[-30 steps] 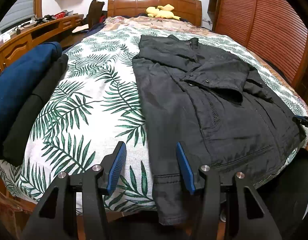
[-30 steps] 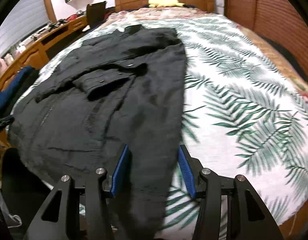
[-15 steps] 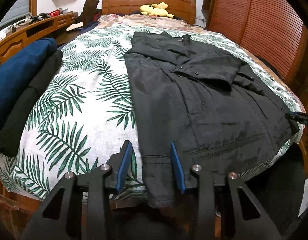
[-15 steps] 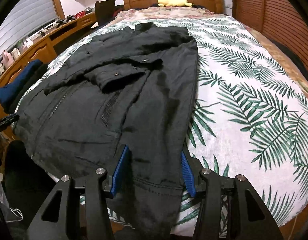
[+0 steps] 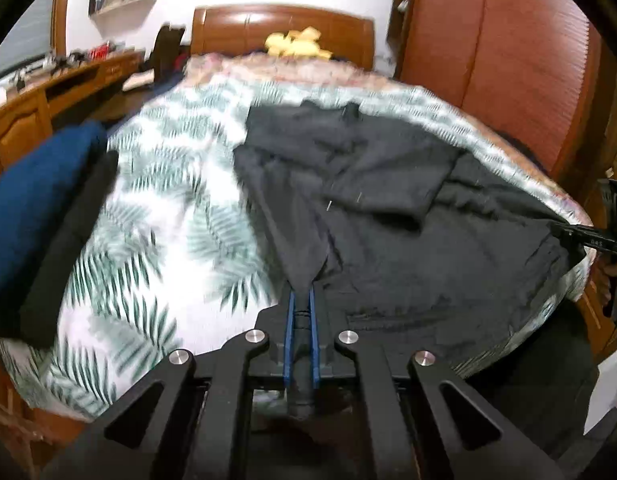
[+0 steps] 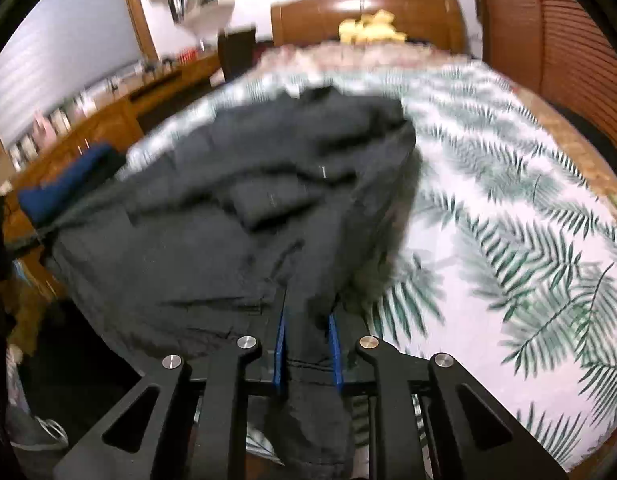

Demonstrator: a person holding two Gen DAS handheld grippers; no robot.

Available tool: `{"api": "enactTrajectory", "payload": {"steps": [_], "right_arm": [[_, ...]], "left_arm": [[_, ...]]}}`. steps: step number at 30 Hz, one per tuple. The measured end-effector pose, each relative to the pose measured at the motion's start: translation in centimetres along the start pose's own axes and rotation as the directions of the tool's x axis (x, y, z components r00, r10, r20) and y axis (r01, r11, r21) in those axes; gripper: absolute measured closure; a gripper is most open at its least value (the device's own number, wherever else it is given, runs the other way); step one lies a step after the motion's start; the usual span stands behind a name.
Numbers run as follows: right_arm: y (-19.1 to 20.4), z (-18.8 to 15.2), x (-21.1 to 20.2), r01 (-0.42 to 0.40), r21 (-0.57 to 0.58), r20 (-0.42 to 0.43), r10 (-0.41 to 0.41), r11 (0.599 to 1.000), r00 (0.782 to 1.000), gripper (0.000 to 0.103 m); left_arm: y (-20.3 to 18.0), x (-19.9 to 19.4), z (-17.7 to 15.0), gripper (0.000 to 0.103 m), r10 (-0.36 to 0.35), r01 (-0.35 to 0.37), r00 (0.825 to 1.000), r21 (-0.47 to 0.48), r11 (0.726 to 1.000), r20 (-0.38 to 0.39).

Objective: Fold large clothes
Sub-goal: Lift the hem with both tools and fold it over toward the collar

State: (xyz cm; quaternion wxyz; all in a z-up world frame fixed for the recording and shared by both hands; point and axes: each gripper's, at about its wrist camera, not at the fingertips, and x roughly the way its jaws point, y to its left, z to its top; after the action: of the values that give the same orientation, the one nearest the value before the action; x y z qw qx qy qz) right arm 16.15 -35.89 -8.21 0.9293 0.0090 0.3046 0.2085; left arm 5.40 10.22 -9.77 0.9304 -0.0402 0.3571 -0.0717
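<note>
Jacket (image 5: 388,216) hem between both fingers (image 5: 289,332)

Both your wrist cams sit close behind their jaws at the foot of the bed (image 5: 156,216), tilted down toward the headboard (image 6: 364,12); both catch the jacket (image 5: 388,208) ahead.

The right gripper (image 6: 307,320) has just closed its blue-padded jaws on the near hem of a dark grey fabric jacket (image 6: 236,208) — cloth bunched between them. The jacket lies spread across a white bedspread printed with green palm leaves (image 6: 508,208), a folded navy-blue garment (image 6: 68,180) at its far left edge.
</note>
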Motion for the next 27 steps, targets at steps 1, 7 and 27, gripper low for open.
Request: {"api": "enactTrajectory", "payload": {"steps": [1, 7, 27], "right_arm": [[0.0, 0.7, -0.8, -0.010, 0.004, 0.029, 0.010, 1.000, 1.000, 0.087], [0.6, 4.6, -5.5, -0.019, -0.026, 0.145, 0.023, 0.999, 0.989, 0.088], [3.8, 2.8, -25.6, 0.039, -0.123, 0.439, 0.019, 0.992, 0.898, 0.090]], "left_arm": [[0.2, -0.5, 0.9, 0.096, -0.025, 0.026, 1.000, -0.028, 0.999, 0.012], [-1.1, -4.6, 6.2, 0.097, -0.016, 0.015, 0.992, 0.007, 1.000, 0.126], [-5.7, -17.8, 10.8, 0.097, -0.056, 0.009, 0.939, 0.138, 0.990, 0.339]]}}
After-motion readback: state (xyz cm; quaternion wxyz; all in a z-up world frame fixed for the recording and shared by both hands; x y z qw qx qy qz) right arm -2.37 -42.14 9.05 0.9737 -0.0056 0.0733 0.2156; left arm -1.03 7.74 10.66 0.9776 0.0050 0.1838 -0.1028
